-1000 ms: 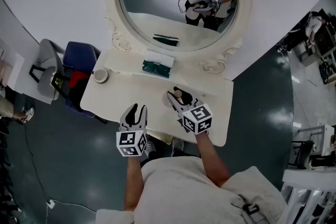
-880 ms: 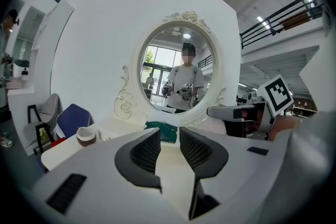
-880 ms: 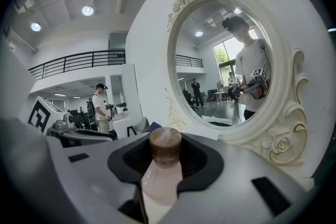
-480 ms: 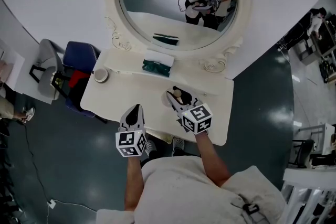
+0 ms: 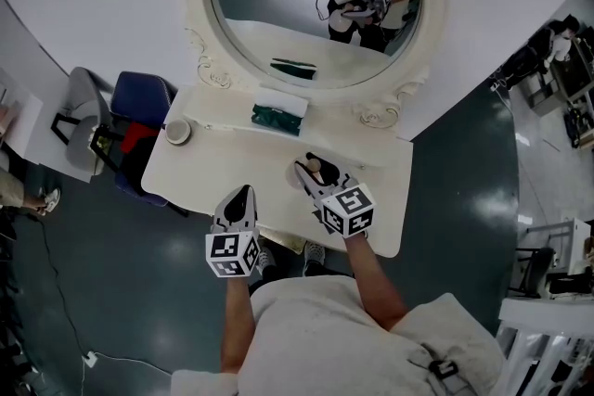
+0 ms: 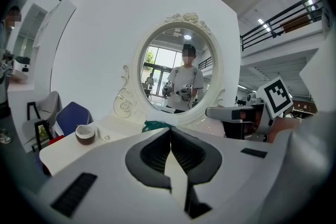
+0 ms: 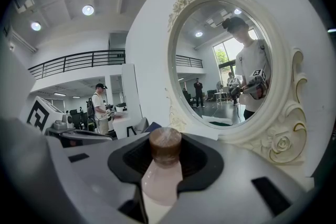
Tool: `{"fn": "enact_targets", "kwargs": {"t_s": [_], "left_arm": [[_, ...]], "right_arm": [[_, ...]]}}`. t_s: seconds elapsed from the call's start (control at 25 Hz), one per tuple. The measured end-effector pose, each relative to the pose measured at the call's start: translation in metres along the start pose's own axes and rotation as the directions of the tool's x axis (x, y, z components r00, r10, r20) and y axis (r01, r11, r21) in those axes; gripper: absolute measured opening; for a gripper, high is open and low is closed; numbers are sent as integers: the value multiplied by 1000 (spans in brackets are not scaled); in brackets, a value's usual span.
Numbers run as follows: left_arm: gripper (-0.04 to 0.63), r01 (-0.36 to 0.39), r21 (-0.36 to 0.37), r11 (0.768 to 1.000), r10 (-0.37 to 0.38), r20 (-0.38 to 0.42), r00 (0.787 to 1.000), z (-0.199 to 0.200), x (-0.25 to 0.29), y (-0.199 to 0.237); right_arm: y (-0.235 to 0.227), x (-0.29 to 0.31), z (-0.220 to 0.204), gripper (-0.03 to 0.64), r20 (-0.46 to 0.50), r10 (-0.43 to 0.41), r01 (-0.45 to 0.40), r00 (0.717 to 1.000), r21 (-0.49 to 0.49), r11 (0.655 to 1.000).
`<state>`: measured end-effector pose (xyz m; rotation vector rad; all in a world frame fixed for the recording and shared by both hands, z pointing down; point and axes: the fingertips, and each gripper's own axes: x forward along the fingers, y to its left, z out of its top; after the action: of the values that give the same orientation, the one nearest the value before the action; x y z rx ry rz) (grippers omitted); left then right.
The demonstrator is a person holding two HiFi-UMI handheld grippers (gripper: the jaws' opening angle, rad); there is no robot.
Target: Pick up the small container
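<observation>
A small pale bottle (image 7: 160,178) with a brown cap (image 7: 165,146) sits between the jaws of my right gripper (image 7: 165,153), which is shut on it. In the head view that gripper (image 5: 309,169) hangs over the middle of the white dressing table (image 5: 223,172), the bottle's cap (image 5: 316,168) showing at its tips. My left gripper (image 5: 243,193) hovers at the table's front edge, shut with nothing in it; its jaws (image 6: 170,131) meet. A small round brown-and-white cup (image 5: 178,133) stands at the table's far left corner, also in the left gripper view (image 6: 85,134).
An oval mirror (image 5: 306,5) in an ornate white frame backs the table. A white box with green cloth (image 5: 278,113) lies below the mirror. A blue chair (image 5: 139,102) and a grey chair (image 5: 79,121) stand left of the table.
The left gripper's jaws closed from open to fully shut with nothing between them. The right gripper and its bottle stayed still.
</observation>
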<state>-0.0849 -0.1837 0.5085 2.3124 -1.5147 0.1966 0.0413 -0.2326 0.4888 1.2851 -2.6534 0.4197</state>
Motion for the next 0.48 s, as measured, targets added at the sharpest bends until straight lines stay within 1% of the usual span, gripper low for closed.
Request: {"fn": "enact_targets", "kwargs": {"t_s": [0.16, 0.48], "left_arm": [[29, -11, -5, 1000, 11, -2, 1000, 0, -2, 3], [29, -8, -3, 1000, 8, -4, 1000, 1, 0, 2]], "right_arm": [[0, 0, -2, 132, -3, 0, 0, 1000, 0, 1000], [1, 2, 0, 132, -1, 5, -5, 1000, -1, 1000]]}}
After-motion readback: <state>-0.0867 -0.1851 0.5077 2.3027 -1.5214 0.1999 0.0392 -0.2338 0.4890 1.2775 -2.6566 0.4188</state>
